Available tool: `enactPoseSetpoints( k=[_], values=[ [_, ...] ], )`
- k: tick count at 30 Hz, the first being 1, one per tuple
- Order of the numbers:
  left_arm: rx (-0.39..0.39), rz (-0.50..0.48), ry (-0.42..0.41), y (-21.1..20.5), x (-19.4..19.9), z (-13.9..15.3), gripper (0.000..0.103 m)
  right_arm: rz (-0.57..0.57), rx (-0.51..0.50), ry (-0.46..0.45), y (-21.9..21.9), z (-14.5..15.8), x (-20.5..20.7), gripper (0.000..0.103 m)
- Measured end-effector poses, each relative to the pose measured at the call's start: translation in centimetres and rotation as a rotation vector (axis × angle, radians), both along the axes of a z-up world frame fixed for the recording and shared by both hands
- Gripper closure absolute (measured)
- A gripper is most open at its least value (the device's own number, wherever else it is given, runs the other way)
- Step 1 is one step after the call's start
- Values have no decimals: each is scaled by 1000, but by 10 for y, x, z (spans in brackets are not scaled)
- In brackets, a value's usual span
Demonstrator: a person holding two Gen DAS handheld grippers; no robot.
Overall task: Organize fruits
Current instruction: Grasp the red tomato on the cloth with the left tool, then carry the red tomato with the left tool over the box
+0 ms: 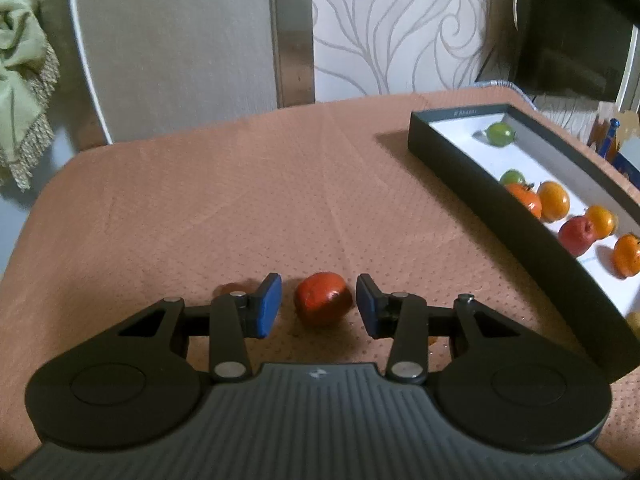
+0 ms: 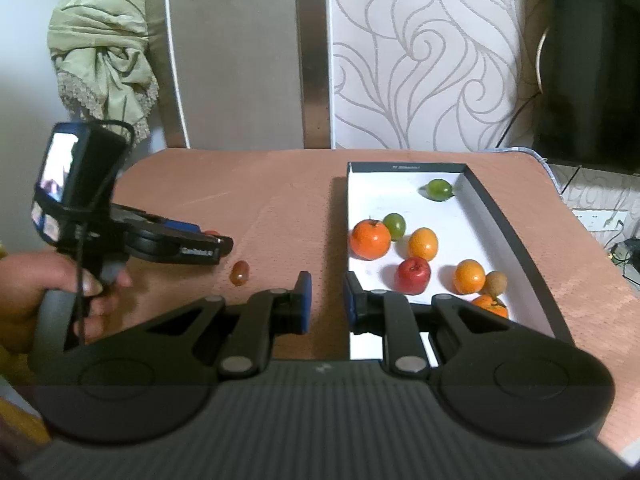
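Observation:
A red fruit (image 1: 323,298) lies on the brown tablecloth between the blue pads of my open left gripper (image 1: 319,305), with a gap on each side. A small reddish fruit (image 2: 240,273) lies on the cloth just right of the left gripper (image 2: 216,245) in the right wrist view. A dark box (image 2: 516,240) with a white floor holds several fruits: oranges (image 2: 370,239), a red apple (image 2: 413,275), green fruits (image 2: 439,189) and a brown one (image 2: 496,283). My right gripper (image 2: 327,298) is open and empty, over the box's near left wall.
The box (image 1: 460,168) lies at the table's right side. A black TV (image 2: 592,64) stands behind the table at the right. A chair back (image 1: 180,40) and a green cloth (image 2: 100,36) are beyond the far edge. Brown tablecloth (image 1: 200,200) stretches to the left.

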State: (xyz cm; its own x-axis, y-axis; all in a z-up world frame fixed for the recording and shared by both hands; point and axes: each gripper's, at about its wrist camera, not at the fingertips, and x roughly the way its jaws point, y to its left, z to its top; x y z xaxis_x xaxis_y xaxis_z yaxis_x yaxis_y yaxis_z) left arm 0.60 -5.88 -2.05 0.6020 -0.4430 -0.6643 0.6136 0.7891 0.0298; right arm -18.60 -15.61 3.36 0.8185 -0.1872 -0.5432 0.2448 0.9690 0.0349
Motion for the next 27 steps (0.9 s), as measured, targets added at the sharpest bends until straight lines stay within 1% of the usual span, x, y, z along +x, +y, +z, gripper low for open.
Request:
enactPoseSetpoints(
  k=[2,3,8,12,18,23,27],
  values=[
    [0,4,21,-1,2,-4,63,-9,1,1,-2,0,-2,82],
    [-2,4,19,-2,1,-3,67,-13,1,0,-3,0,-3,82],
    [-1,-5,16,-7,-2,3,67,-27,-3,-10,-7,2,-6,82],
    [-19,-17,-1,-13,-7,22,67,-26,-3,-19,-8,4,-7,82],
    [-59,-70,-19,-34,-20,57,67,-22,-1,-25,-10,6,-9,82],
    [-100,-135,-27,-62,-36,81,67,-32,0,-32,-14,10,-17,82],
    [-121,-184,-22,-86,-49,90,67,-48,-2,-36,-21,12,-24,82]
  ],
)
